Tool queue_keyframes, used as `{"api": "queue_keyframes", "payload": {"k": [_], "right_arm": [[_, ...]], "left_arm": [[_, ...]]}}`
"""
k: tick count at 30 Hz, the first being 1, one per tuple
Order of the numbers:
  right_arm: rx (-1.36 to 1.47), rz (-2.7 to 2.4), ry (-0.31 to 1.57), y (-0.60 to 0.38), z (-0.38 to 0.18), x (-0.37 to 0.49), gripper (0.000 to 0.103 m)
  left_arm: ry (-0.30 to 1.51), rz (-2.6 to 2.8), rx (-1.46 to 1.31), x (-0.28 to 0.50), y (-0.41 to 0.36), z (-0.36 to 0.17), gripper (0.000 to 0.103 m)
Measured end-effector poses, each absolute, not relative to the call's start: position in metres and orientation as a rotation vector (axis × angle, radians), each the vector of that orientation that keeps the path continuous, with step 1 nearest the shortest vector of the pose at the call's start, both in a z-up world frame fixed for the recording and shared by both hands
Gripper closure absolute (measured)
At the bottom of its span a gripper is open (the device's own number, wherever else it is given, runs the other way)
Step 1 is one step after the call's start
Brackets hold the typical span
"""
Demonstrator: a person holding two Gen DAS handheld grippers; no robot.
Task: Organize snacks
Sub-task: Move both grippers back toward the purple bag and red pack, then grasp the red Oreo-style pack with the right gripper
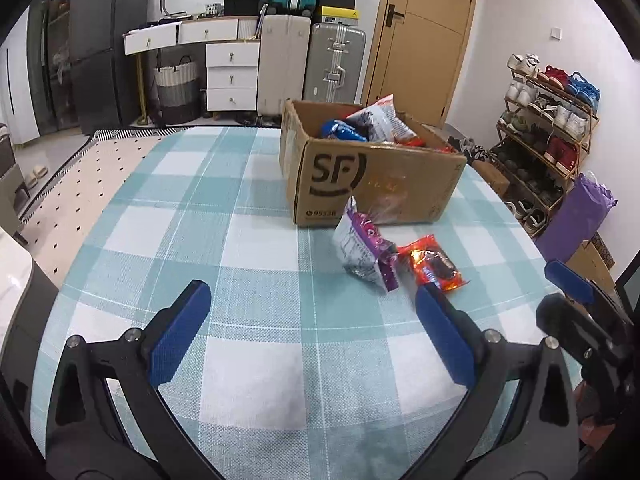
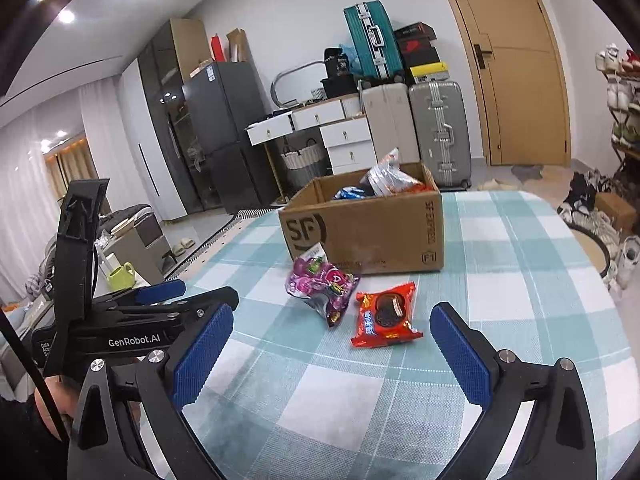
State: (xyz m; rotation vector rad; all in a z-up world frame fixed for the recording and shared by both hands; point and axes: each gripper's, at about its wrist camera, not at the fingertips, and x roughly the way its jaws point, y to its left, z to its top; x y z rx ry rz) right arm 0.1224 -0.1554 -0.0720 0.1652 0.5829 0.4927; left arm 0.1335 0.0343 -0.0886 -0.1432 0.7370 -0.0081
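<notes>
A brown cardboard box [image 1: 372, 176] [image 2: 372, 232] marked SF stands on the checked tablecloth with several snack packets inside. In front of it lie a purple snack bag [image 1: 362, 248] [image 2: 322, 286] and a red cookie packet [image 1: 432, 266] [image 2: 386, 316], side by side. My left gripper [image 1: 314, 308] is open above the cloth, short of both packets, nothing between its fingers. My right gripper [image 2: 332, 332] is open too, just short of the red packet. The left gripper's body [image 2: 132, 320] shows at the left of the right wrist view.
The table [image 1: 240, 208] [image 2: 520, 280] has a teal and white checked cloth. A shoe rack [image 1: 548, 120] and a purple bag [image 1: 576, 220] stand to the right. Suitcases [image 1: 312, 64], drawers and a dark fridge [image 2: 224, 136] line the far wall. A green mug [image 2: 120, 274] sits off to the left.
</notes>
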Motion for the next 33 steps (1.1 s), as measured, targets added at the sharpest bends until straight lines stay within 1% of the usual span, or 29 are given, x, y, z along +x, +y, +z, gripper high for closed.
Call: {"api": "queue_keyframes", "payload": {"k": [7,14,20,22,24,26,29,32,33], "right_arm": [[0.153,0.492,0.626,-0.155,-0.092,0.14,0.002],[0.103,0.48,0.711,-0.152,-0.113,0.172,0.002],[0.055,0.483,0.8,-0.142,-0.132,0.207,0.003],[0.037,0.497,0.823,-0.137,-0.137,0.216,0.006],[0.014,0.502,0.83,-0.132,-0.139,0.222,0.02],[-0.001,0.495,0.863,-0.128,-0.144,0.233,0.022],[-0.009,0.504,0.931,-0.123,-0.153,0.245,0.035],[-0.034,0.495,0.933,-0.119,-0.155,0.248,0.036],[-0.038,0.491,0.932,-0.119,-0.155,0.248,0.039]], "left_arm": [[0.761,0.011,-0.152,0.152,0.039,-0.117,0.001],[0.801,0.015,-0.156,0.163,0.042,-0.142,0.001],[0.794,0.004,-0.167,0.169,0.045,-0.15,0.001],[0.794,0.003,-0.176,0.17,0.047,-0.153,0.001],[0.793,0.001,-0.183,0.173,0.049,-0.155,0.001],[0.792,-0.001,-0.182,0.173,0.05,-0.157,0.001],[0.792,-0.009,-0.186,0.175,0.05,-0.159,0.001],[0.799,-0.012,-0.197,0.178,0.052,-0.161,0.001],[0.803,-0.011,-0.2,0.177,0.052,-0.161,0.001]]}}
